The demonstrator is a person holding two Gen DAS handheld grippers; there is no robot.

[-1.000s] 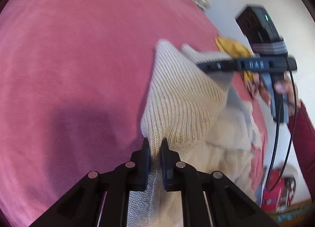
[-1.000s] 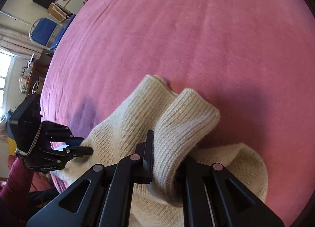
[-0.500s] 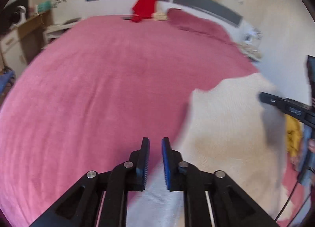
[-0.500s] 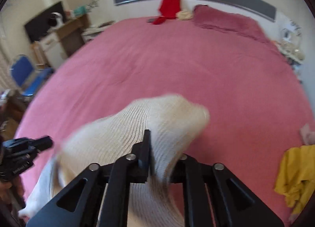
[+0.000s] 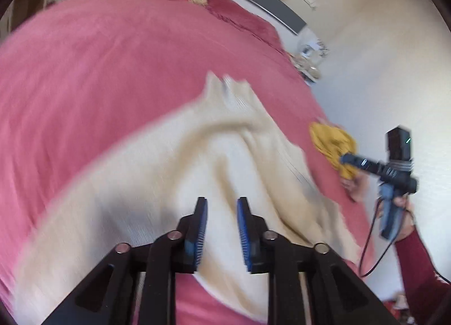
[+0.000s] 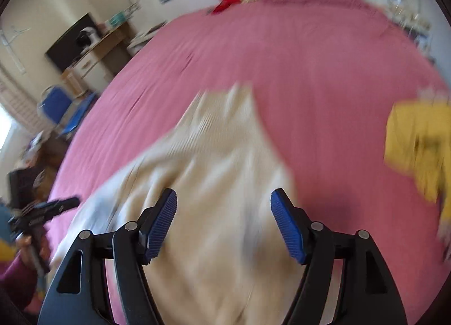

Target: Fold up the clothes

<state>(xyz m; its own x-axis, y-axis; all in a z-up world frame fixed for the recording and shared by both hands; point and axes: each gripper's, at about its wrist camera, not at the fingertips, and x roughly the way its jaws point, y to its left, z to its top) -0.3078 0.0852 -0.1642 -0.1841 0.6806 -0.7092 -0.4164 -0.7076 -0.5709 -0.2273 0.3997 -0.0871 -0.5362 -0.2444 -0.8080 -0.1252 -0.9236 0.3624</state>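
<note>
Now cream sweater (image 5: 174, 172) beneath opening tongs (image 6: 224, 223)

Left claw (image 5: 221, 206) opening over a cream sweater (image 5: 174, 178), nothing between its pads, pink bed (image 5: 98, 65), yellow garment (image 5: 332, 144) beside right claw (image 5: 345, 159)

Bedroom in daylight
Cream walls (image 5: 366, 65) surround the pink bed (image 6: 282, 71); a blue chair (image 6: 56, 105) stands beside it.
</note>
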